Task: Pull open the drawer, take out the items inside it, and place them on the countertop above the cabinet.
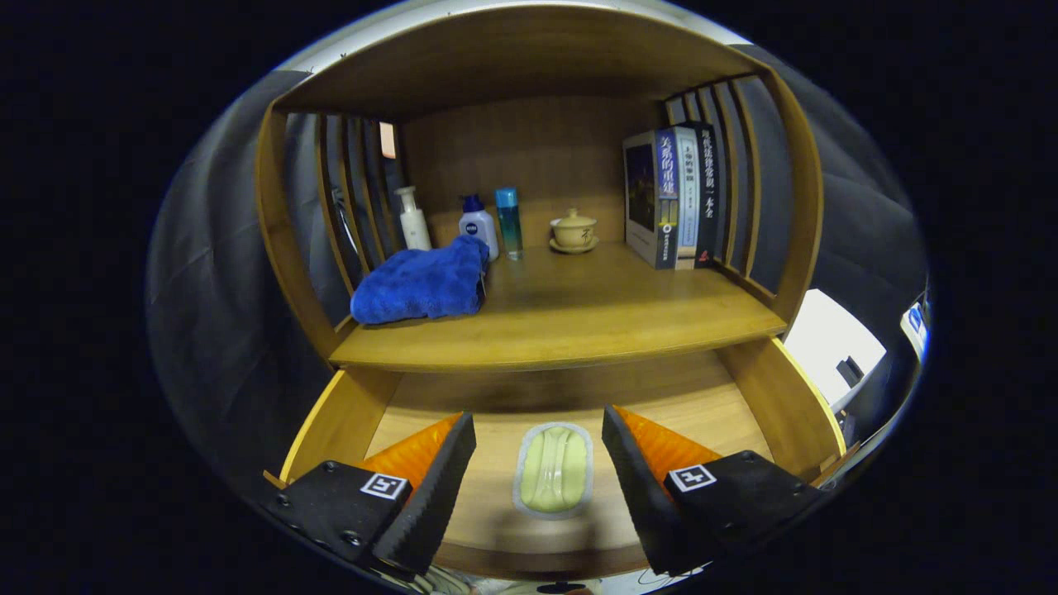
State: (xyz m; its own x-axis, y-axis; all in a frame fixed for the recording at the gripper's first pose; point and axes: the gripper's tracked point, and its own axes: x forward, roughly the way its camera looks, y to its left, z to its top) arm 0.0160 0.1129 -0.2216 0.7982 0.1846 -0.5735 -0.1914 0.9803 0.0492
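The wooden drawer [769,397] stands pulled open below the countertop [562,318]. On the drawer floor lies a pale green oval soap dish [553,469] with a clear rim. My gripper [539,430] hovers over the drawer, open, with one finger on each side of the dish and not touching it. A folded blue towel [421,283] rests on the left of the countertop.
At the back of the countertop stand a white pump bottle [412,218], a white bottle with a blue cap [478,225], a teal bottle [509,221] and a small lidded tea bowl [573,230]. Books [671,194] stand upright at the right. Slatted side walls enclose the shelf.
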